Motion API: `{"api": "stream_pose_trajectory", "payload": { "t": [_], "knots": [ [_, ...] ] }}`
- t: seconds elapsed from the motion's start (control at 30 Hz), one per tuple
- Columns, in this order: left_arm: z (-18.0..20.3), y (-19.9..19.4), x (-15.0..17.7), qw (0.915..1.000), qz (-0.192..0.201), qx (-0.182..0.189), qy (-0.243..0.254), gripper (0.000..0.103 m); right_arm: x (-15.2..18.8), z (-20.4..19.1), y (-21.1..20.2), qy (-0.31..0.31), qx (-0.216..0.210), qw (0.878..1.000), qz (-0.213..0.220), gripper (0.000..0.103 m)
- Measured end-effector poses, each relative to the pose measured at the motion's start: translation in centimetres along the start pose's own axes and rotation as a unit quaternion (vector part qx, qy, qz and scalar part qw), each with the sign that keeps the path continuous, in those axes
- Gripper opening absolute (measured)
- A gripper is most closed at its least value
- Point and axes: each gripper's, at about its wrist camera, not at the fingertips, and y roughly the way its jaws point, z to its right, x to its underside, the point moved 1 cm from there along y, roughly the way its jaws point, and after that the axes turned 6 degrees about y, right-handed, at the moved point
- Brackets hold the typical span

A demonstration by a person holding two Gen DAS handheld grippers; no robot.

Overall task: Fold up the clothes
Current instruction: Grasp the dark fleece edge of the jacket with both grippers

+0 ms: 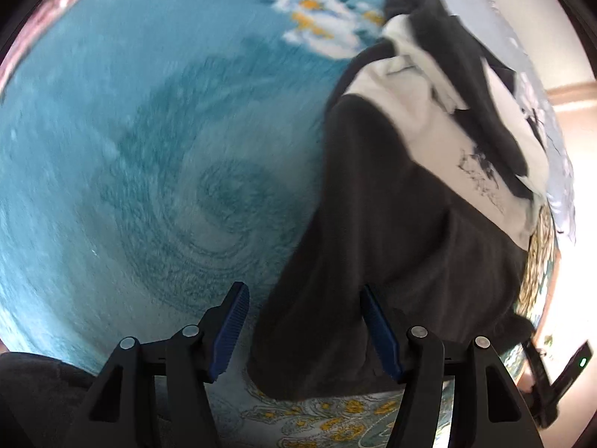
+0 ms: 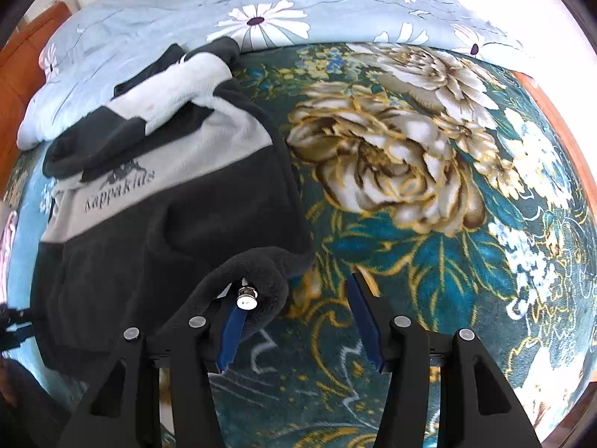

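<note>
A black and white fleece garment [image 2: 160,194] with grey "Kappa kids" lettering lies on the teal flowered blanket [image 2: 429,224], its sleeves folded across the chest. In the left wrist view the garment [image 1: 391,224] lies at the right, its black hem between the fingers of my open left gripper [image 1: 304,330]. My right gripper [image 2: 294,313] is open. A black hem corner of the garment is draped over its left finger [image 2: 233,324]. The right finger is over bare blanket.
A pale blue daisy-print duvet [image 2: 156,26] is bunched along the far side of the bed. The blanket [image 1: 130,168] fills the left of the left wrist view. A wooden bed frame [image 2: 22,59] shows at the left edge.
</note>
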Motion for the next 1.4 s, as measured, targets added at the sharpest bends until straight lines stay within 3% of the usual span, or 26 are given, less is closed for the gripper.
{"api": "stream_pose_trajectory", "payload": {
  "t": [0.07, 0.2, 0.3, 0.4, 0.57, 0.7, 0.8, 0.87, 0.93, 1.03, 1.2, 1.3, 1.4],
  "knots": [
    [0.0, 0.4, -0.1, 0.9999, -0.009, 0.003, 0.002, 0.064, 0.5, 0.8, 0.2, 0.002, 0.003, 1.000, -0.009, 0.055],
    [0.5, 1.1, -0.1, 0.9994, -0.030, -0.007, 0.019, 0.050, 2.5, 3.1, 1.1, 0.032, -0.002, 0.998, -0.062, 0.055],
    [0.6, 1.2, -0.1, 0.9991, -0.033, -0.009, 0.025, 0.047, 3.7, 4.3, 1.1, 0.038, -0.014, 0.995, -0.096, 0.055],
    [0.4, 1.4, -0.3, 0.9990, -0.038, -0.005, 0.023, 0.048, 3.6, 5.6, -0.4, 0.046, -0.082, 0.991, -0.096, 0.055],
    [-0.2, 1.4, -0.7, 0.9996, -0.028, 0.009, 0.007, 0.054, 1.4, 7.1, 1.0, 0.129, -0.167, 0.973, -0.097, 0.060],
    [-0.6, 1.2, -1.1, 0.9997, -0.006, 0.021, -0.007, 0.058, 0.1, 6.8, 4.1, 0.161, -0.164, 0.967, -0.110, 0.060],
    [-0.2, 1.6, -1.3, 0.9999, -0.005, 0.016, -0.001, 0.056, -0.1, 6.3, 4.5, 0.165, -0.166, 0.966, -0.112, 0.062],
    [0.4, 1.6, -1.4, 0.9998, -0.008, 0.010, 0.014, 0.051, 0.0, 6.1, 4.4, 0.161, -0.167, 0.966, -0.114, 0.058],
    [1.0, 1.5, -1.4, 0.9994, -0.010, 0.006, 0.032, 0.036, 0.1, 5.8, 4.4, 0.158, -0.178, 0.963, -0.126, 0.030],
    [1.9, 0.4, -1.3, 0.9975, -0.015, 0.011, 0.069, 0.014, 0.6, 5.3, 4.4, 0.153, -0.186, 0.960, -0.143, 0.013],
    [3.3, -1.7, -1.0, 0.9913, -0.019, 0.023, 0.128, 0.010, -1.2, 5.6, 0.5, 0.149, -0.231, 0.954, -0.118, 0.009],
    [3.1, -4.9, -1.2, 0.9879, -0.008, 0.052, 0.146, 0.007, -2.7, 5.5, -3.1, 0.121, -0.247, 0.956, -0.099, 0.009],
    [2.5, -7.7, -0.2, 0.9842, -0.009, 0.083, 0.156, 0.007, -1.8, 6.1, -6.0, 0.110, -0.263, 0.952, -0.110, 0.008]
  ]
}}
